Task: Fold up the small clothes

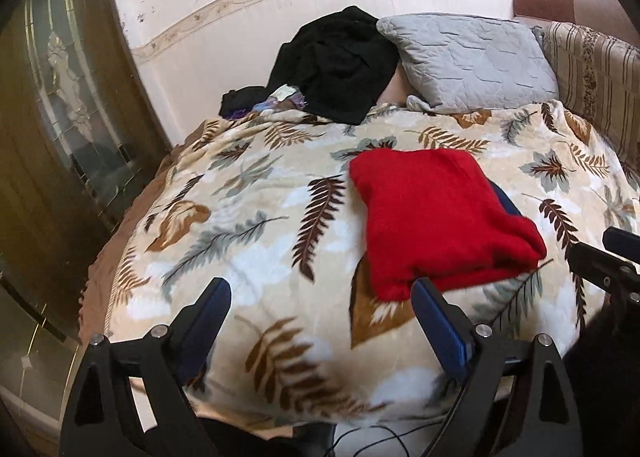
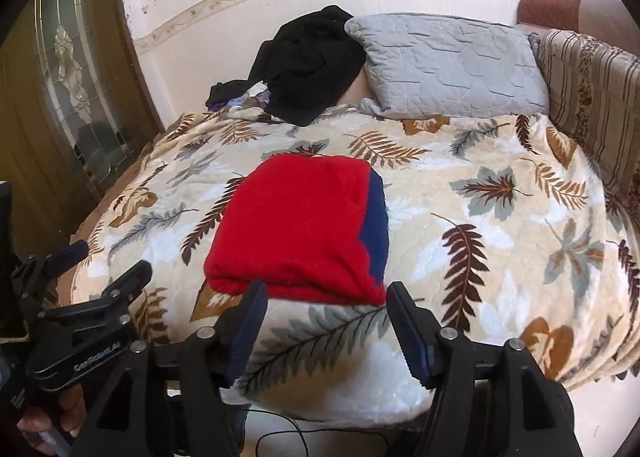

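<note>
In the left wrist view, a folded red garment (image 1: 436, 217) lies flat on a leaf-patterned blanket (image 1: 248, 217), right of the frame's centre. It is a thick, roughly rectangular bundle of fuzzy knit; its long axis runs from the upper left to the lower right of the frame, with the rounded folded edge at the lower right and a sliver of dark blue showing along its right side. The left gripper (image 1: 322, 293) fills the bottom of the frame, its blue-padded fingers standing wide apart with nothing between them; the right-hand finger sits just in front of the garment's near edge. Part of the right gripper (image 1: 604, 257) juts in at the right edge. Behind, a heap of black clothes (image 1: 336, 65) leans beside a grey quilted pillow (image 1: 468, 61) against a pale wall. In the right wrist view, the same bundle (image 2: 296, 225) lies at centre, slightly left, its long axis running from the near edge away toward the top of the frame, with a dark blue band along its right side. The right gripper (image 2: 326, 297), at bottom centre, has its jaws apart and empty, tips just short of the garment's near fold. The left gripper (image 2: 108, 261) appears at lower left, held by a hand (image 2: 60, 417).
</note>
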`<move>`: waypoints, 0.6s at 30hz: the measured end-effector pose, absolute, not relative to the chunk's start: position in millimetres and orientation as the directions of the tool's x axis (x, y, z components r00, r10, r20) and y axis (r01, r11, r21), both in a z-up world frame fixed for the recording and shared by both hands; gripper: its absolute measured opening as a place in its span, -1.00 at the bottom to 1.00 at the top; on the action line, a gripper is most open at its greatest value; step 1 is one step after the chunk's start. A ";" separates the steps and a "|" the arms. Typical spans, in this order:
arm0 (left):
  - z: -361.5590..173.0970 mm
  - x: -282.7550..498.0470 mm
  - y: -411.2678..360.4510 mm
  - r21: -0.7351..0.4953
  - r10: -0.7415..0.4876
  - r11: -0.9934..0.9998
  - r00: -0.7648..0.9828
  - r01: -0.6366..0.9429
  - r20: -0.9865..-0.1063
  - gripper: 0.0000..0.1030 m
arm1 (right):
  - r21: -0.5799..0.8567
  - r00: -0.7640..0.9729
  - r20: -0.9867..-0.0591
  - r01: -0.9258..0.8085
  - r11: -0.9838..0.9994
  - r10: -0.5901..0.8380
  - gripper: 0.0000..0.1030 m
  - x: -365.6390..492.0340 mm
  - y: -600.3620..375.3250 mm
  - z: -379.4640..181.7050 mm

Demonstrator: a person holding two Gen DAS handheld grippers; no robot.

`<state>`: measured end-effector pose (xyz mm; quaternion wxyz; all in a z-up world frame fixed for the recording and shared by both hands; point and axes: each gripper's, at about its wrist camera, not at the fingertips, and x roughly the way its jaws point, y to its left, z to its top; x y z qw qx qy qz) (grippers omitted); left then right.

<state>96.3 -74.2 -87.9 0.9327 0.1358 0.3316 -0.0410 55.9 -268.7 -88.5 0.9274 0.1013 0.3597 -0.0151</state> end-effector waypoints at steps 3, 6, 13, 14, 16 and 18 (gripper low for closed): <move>-79.6 81.1 -64.7 0.218 0.026 0.966 0.785 0.139 -0.619 0.78 | 0.192 0.728 -0.684 0.114 0.975 0.050 0.30 46.0 -262.5 -90.6; -68.4 66.9 -56.9 0.205 0.027 0.971 0.792 0.124 -0.610 0.78 | 0.192 0.717 -0.695 0.113 0.975 0.054 0.30 40.6 -254.7 -87.9; -38.1 36.7 -47.2 0.199 0.039 0.976 0.823 0.091 -0.567 0.78 | 0.171 0.755 -0.655 0.108 0.979 0.031 0.33 18.3 -241.3 -61.0; -34.1 33.1 -46.0 0.193 0.037 0.977 0.824 0.088 -0.565 0.78 | 0.173 0.757 -0.653 0.109 0.979 0.031 0.35 16.8 -241.1 -58.6; -28.9 28.5 -44.7 0.188 0.040 0.979 0.825 0.081 -0.563 0.78 | 0.174 0.762 -0.648 0.114 0.978 0.027 0.35 10.8 -239.5 -52.2; -23.8 22.8 -44.3 0.189 0.049 0.980 0.828 0.070 -0.559 0.78 | 0.180 0.764 -0.644 0.115 0.977 0.029 0.35 6.8 -238.9 -47.9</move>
